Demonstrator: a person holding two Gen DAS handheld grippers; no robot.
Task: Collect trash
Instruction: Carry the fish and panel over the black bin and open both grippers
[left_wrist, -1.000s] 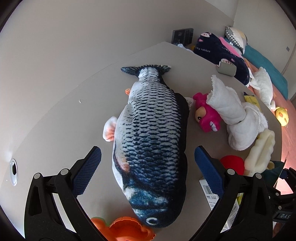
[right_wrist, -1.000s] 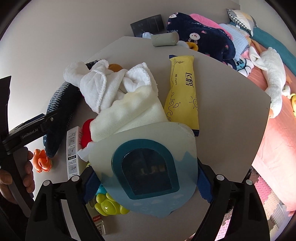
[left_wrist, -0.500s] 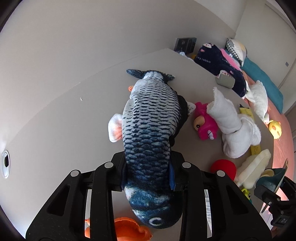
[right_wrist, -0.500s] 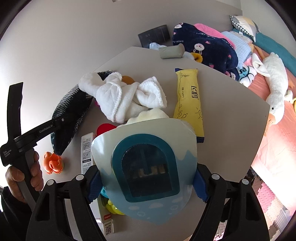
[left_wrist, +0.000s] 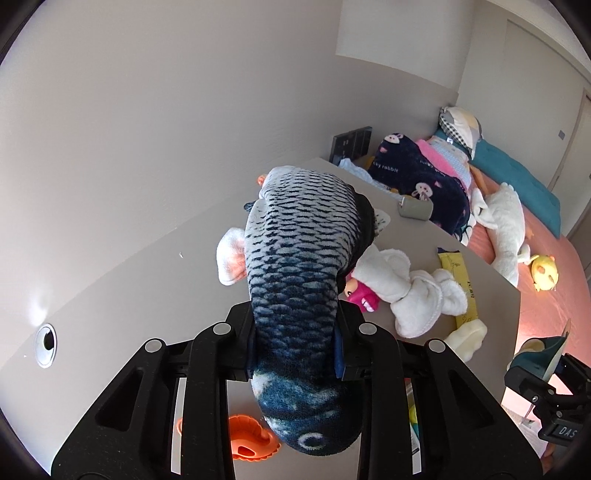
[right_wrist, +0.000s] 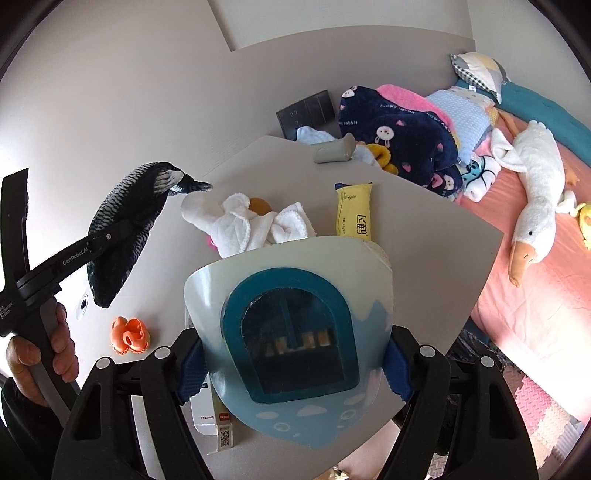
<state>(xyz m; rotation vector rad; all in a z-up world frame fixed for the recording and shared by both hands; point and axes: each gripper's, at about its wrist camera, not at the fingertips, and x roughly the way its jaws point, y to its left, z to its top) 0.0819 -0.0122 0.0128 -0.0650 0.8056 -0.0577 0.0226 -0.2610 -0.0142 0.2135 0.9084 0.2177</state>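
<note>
Above the desk (left_wrist: 155, 295), the left gripper (left_wrist: 295, 350) is now carrying the plush fish (left_wrist: 299, 266) clear of the surface, fingers clamped on it after standing wide a second ago; the right gripper (right_wrist: 291, 362) is holding the blue bin (right_wrist: 291, 325), likely the fish's destination.

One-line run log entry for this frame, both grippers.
left gripper: shut on plush fish, off the table | right gripper: shut on blue-and-white container | orange toy: on table

Our left gripper (left_wrist: 295, 347) is black with silver rivets, blue ribbed pads (right_wrist: 190, 373) and white "GenRobot.AI" lettering; our hand (right_wrist: 38, 354) is bare-skinned.
</note>
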